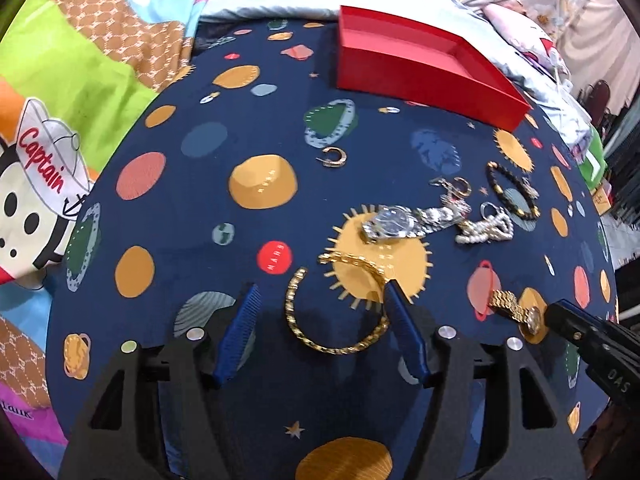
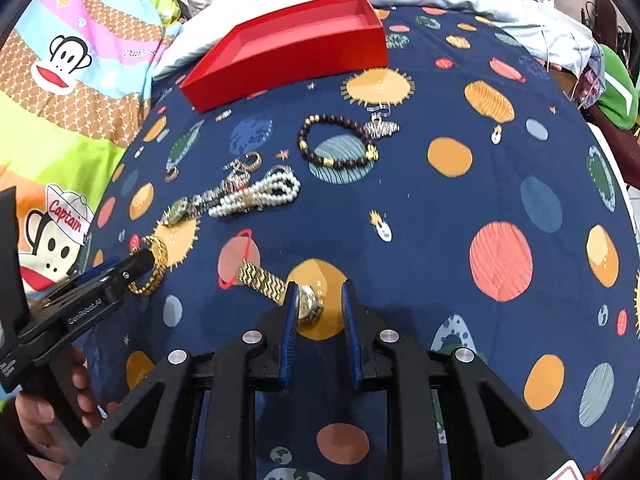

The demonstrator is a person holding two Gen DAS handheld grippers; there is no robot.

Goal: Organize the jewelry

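Observation:
In the left wrist view my left gripper (image 1: 320, 292) stands open low over the space-print cloth (image 1: 224, 200). A gold chain bracelet (image 1: 316, 340) lies curled between its blue pads, and the right-hand pad (image 1: 400, 320) overlaps the chain. In the right wrist view my right gripper (image 2: 320, 290) is open around the face of a gold watch (image 2: 310, 304). The watch leans against the left-hand pad (image 2: 292, 312), with a gap to the other pad. Its band (image 2: 260, 278) stretches away to the upper left. A red open box (image 1: 420, 68) (image 2: 288, 44) sits at the far edge.
Beyond the grippers lie a silver watch (image 1: 390, 222), a pearl bracelet (image 2: 260, 196), a dark beaded bracelet (image 2: 338, 144), a hoop earring (image 1: 332, 158) and a small silver pendant (image 2: 380, 128). A cartoon-print quilt (image 1: 80, 80) borders the left. A hand (image 2: 60, 392) holds the left gripper.

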